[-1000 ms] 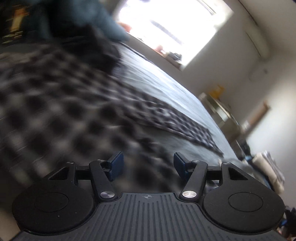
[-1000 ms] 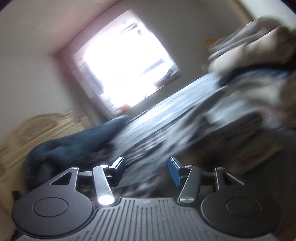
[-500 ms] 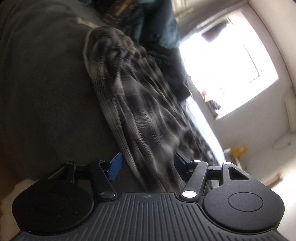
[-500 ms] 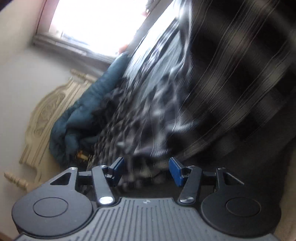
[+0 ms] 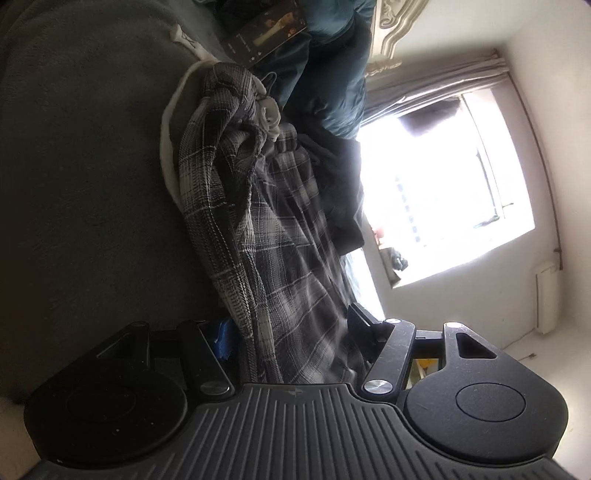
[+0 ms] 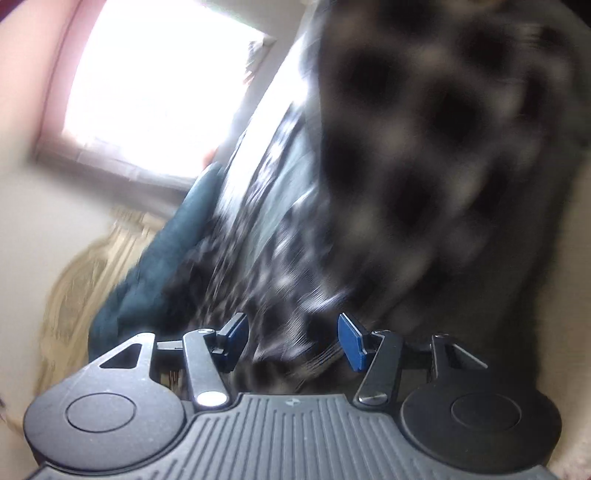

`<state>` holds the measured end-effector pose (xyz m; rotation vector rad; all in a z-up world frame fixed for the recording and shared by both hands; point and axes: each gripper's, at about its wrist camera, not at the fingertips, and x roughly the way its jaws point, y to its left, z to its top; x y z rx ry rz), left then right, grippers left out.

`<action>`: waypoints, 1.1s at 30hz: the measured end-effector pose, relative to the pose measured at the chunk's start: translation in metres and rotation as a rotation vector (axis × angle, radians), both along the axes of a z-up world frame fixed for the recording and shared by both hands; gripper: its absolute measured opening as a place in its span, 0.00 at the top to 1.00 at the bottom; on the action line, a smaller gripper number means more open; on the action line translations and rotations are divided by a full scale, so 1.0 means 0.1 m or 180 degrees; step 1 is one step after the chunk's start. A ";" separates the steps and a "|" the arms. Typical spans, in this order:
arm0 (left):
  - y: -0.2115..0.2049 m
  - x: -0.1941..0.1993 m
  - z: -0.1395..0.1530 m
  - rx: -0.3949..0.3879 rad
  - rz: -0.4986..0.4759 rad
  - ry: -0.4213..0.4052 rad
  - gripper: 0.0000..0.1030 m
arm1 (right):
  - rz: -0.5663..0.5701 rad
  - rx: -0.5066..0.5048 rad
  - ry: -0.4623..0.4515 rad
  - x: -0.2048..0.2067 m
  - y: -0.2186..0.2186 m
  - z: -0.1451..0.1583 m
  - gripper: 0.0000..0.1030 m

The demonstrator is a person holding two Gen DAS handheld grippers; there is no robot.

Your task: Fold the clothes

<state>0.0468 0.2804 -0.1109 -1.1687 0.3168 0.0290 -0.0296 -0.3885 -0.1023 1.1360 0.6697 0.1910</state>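
Observation:
A grey and black plaid garment [image 5: 236, 206] lies bunched in a long ridge on the dark grey bedcover [image 5: 81, 192]. Its near end runs between the fingers of my left gripper [image 5: 291, 330]. The jaws stand apart, the cloth fills most of the gap, and I see no pinch. In the blurred right wrist view the same plaid cloth [image 6: 424, 166] fills the upper right and spreads under my right gripper [image 6: 293, 341]. Its blue pads [image 6: 351, 343] stand apart, and nothing is squeezed between them.
A teal duvet [image 5: 332, 77] is heaped at the head of the bed beside a carved pale headboard [image 5: 391, 22]. A dark printed card [image 5: 266, 37] and a white cloth edge [image 5: 166, 129] lie near the garment. A bright window [image 5: 443, 184] is behind.
Both views have rolled. My left gripper sank from above the spread plaid cloth to its bunched edge, which now lies between the jaws. My right gripper dropped closer to the cloth.

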 end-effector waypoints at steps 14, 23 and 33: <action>-0.16 0.09 0.14 0.0240 0.0130 0.0273 0.41 | -0.0369 0.0407 0.0241 -0.04 -0.33 -0.48 0.44; -0.19 0.13 0.16 0.0330 0.0128 0.0331 0.42 | -0.0683 0.0590 0.0113 -0.04 -0.42 -0.62 0.46; -0.15 0.11 0.13 0.0223 0.0187 0.0281 0.55 | -0.0638 0.0665 -0.0110 0.10 -0.32 -0.71 0.77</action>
